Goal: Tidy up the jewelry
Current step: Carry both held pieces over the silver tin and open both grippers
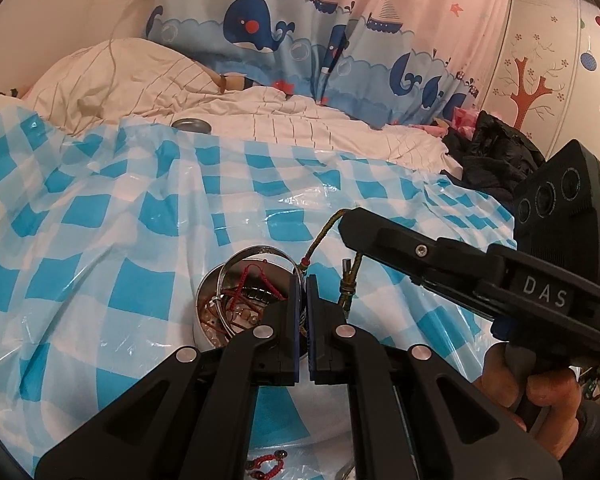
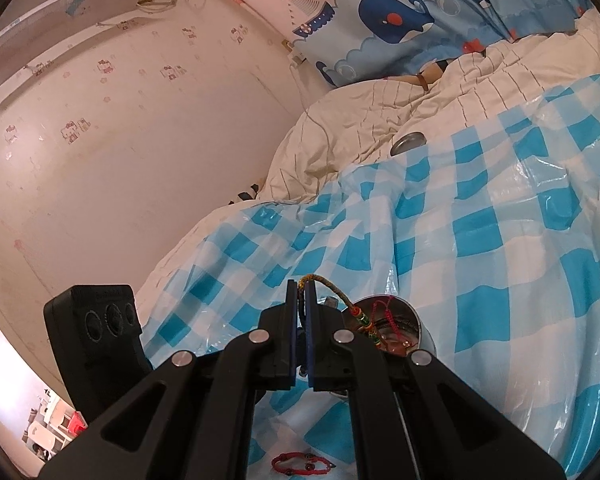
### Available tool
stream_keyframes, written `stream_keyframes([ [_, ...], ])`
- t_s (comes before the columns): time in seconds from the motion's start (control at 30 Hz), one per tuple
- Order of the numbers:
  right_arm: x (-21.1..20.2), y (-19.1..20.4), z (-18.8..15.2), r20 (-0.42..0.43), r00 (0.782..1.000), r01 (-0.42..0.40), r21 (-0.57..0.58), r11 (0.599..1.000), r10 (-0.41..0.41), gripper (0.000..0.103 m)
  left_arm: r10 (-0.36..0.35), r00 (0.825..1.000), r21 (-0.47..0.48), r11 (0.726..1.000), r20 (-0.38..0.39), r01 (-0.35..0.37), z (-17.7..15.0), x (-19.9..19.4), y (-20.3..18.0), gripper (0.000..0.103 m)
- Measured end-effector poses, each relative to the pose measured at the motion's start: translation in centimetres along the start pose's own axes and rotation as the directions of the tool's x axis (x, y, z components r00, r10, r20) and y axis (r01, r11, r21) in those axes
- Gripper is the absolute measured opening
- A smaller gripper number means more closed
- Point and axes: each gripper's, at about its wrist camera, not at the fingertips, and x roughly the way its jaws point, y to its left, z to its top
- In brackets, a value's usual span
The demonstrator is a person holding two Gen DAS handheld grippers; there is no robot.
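The left gripper (image 1: 303,280) has its jaws pressed together on one end of a braided olive-yellow cord bracelet with red and green beads (image 1: 320,240), and the right gripper (image 2: 301,286) pinches the other part of the same cord between its closed blue-padded jaws. The cord hangs between the two just above a round shiny metal tin (image 1: 220,300) that sits on the blue-and-white checked plastic sheet (image 1: 120,220) and holds red cords and beads. A red knotted bracelet with dark beads (image 2: 300,462) lies on the sheet near the bottom of both views, apart from the tin.
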Motion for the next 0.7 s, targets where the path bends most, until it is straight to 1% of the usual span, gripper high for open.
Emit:
stream_keyframes([
  [0.07, 0.2, 0.0, 0.0, -0.003, 1.000, 0.005, -0.005, 1.000, -0.005, 0.004, 0.002, 1.000, 0.001, 1.000, -0.003, -0.002, 0.0, 0.0, 0.1, 0.002],
  [0.2, 1.4, -0.1, -0.2, -0.027, 0.999, 0.042, -0.030, 0.999, -0.043, 0.004, 0.051, 0.998, 0.023, 0.998, -0.038, -0.050, -0.3, 0.9, 0.2, 0.003],
  [0.27, 2.2, -0.2, -0.6, -0.045, 0.997, 0.060, -0.038, 0.997, -0.061, 0.004, 0.076, 0.996, 0.042, 0.996, -0.041, -0.074, -0.5, 0.9, 0.1, 0.003],
  [0.5, 3.9, -0.6, -1.6, -0.092, 0.992, 0.084, -0.052, 0.995, -0.088, 0.004, 0.158, 0.987, 0.120, 0.981, -0.022, -0.154, -0.8, -0.3, -0.2, 0.003],
  [0.63, 4.7, -0.7, -2.1, -0.126, 0.987, 0.096, -0.057, 0.994, -0.103, 0.005, 0.181, 0.983, 0.148, 0.973, -0.014, -0.177, -1.1, -1.1, -0.3, 0.004],
  [0.67, 4.9, -0.7, -2.2, -0.137, 0.985, 0.102, -0.060, 0.993, -0.109, 0.015, 0.186, 0.983, 0.154, 0.971, -0.012, -0.182, -1.1, -1.3, -0.3, 0.004],
  [0.7, 5.1, -0.6, -2.4, -0.147, 0.982, 0.112, -0.065, 0.992, -0.120, 0.040, 0.192, 0.981, 0.162, 0.969, -0.009, -0.188, -1.2, -1.5, -0.3, 0.004],
])
